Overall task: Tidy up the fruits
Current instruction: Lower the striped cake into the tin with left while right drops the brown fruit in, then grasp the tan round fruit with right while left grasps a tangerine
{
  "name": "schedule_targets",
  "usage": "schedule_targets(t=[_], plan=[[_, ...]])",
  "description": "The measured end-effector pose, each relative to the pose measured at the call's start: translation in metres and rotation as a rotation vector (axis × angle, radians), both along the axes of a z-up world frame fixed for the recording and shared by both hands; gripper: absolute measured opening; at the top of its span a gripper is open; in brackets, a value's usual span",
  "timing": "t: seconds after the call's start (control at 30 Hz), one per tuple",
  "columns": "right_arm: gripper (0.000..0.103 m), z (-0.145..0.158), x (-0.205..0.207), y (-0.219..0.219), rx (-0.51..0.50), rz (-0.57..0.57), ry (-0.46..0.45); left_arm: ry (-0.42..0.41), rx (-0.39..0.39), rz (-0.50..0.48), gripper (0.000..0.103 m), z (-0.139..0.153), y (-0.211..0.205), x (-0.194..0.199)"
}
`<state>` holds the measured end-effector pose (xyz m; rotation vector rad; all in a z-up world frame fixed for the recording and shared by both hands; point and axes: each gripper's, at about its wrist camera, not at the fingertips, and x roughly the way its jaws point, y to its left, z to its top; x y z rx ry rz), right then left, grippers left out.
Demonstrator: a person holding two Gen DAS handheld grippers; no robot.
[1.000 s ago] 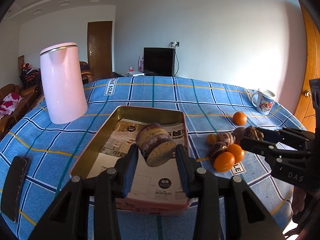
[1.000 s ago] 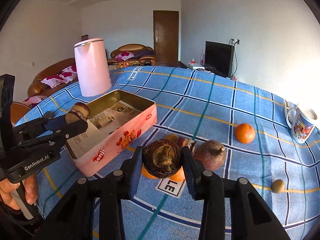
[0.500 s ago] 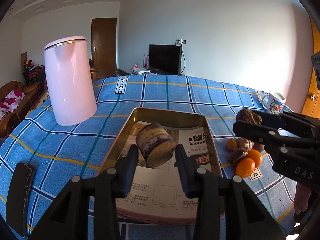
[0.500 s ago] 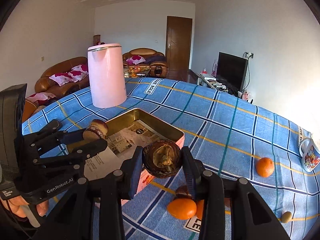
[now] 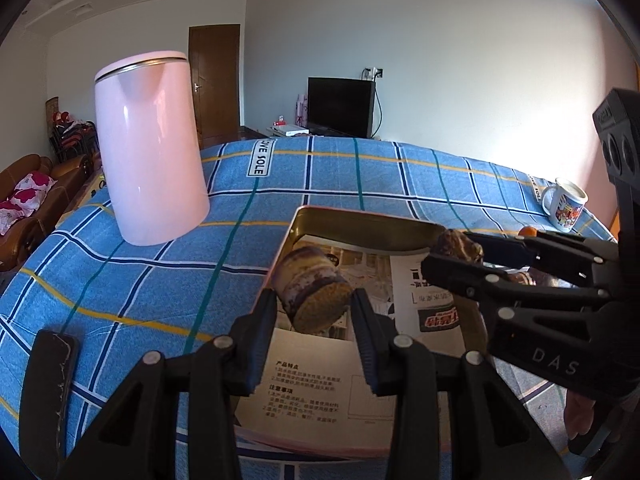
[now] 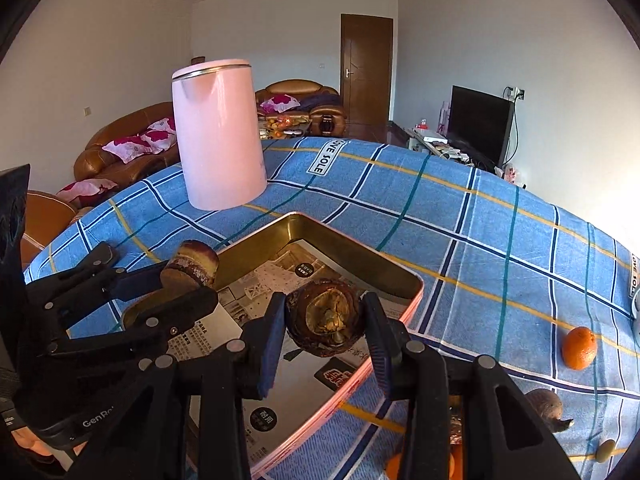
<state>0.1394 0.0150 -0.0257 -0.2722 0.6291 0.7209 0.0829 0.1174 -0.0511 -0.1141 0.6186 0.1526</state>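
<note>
I have both grippers loaded and held over the tin (image 5: 362, 222), because that is where I judge these pieces are meant to go. My left gripper (image 5: 314, 312) is clamped on a stubby brown root piece (image 5: 310, 294), its pads pressing the sides so the cut face points back at me; gripping across the short width keeps it from rolling out. Below and ahead of those jaws lies the paper-lined floor of the tin, so a release here should drop it inside rather than on the cloth.

My right gripper (image 6: 324, 330) is shut on a rounder dark brown fruit (image 6: 326, 322), held the same way, by the flanks. It hangs above the tin's near right corner, just inside the pink wall (image 6: 348, 388). From the left camera its jaws cross in from the right, apart from mine, which I want so the two don't knock.

Beyond my right jaws, an orange (image 6: 579, 348) and another brown fruit (image 6: 546, 404) sit out on the tablecloth (image 6: 460, 220), not yet gathered. The pink kettle (image 5: 150, 148) stands ahead and left of both grippers, clear of the tin.
</note>
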Motion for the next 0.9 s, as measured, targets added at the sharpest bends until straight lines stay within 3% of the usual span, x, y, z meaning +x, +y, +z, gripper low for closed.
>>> schedule_targets(t=[0.57, 0.67, 0.73, 0.8, 0.9], plan=[[0.044, -0.025, 0.006, 0.013, -0.056, 0.023, 0.063, 0.041, 0.021, 0.001, 0.041, -0.007, 0.005, 0.007], [0.058, -0.017, 0.003, 0.002, -0.013, 0.022, 0.058, 0.03, 0.008, 0.01, 0.049, -0.003, 0.004, 0.0], [0.071, -0.01, -0.001, -0.012, 0.021, 0.016, 0.059, -0.003, 0.015, 0.008, 0.066, 0.004, -0.003, -0.008], [0.072, -0.005, -0.009, -0.031, 0.027, 0.015, 0.04, -0.039, 0.024, 0.001, 0.072, 0.011, -0.013, -0.017], [0.072, 0.0, -0.015, -0.074, 0.017, -0.045, -0.001, -0.063, 0.022, -0.043, 0.073, 0.016, -0.036, -0.023]])
